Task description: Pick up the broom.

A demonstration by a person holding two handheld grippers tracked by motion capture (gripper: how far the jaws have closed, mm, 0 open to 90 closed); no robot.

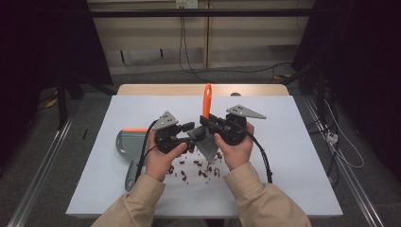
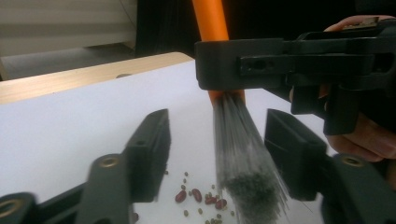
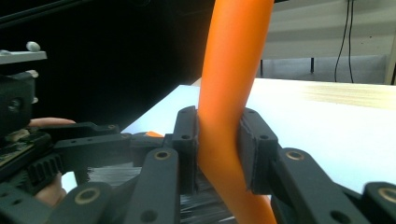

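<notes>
With the right gripper [image 3: 217, 149] clamped on the upright brush [image 1: 206, 101] mid-table and the left gripper [image 2: 217, 154] apart around its bristles [image 2: 243, 158], squeezing them could scatter the near beans [image 1: 201, 168].

Even overhead light, dark surroundings; near jaws blurred in gripper views

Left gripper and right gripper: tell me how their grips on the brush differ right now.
The right gripper is clamped on the brush's orange handle; the left gripper stands open around the grey bristles, its pads not pressing on them. The right gripper grips high on the brush, the left low, above the red beans. Both are hand-held.
</notes>
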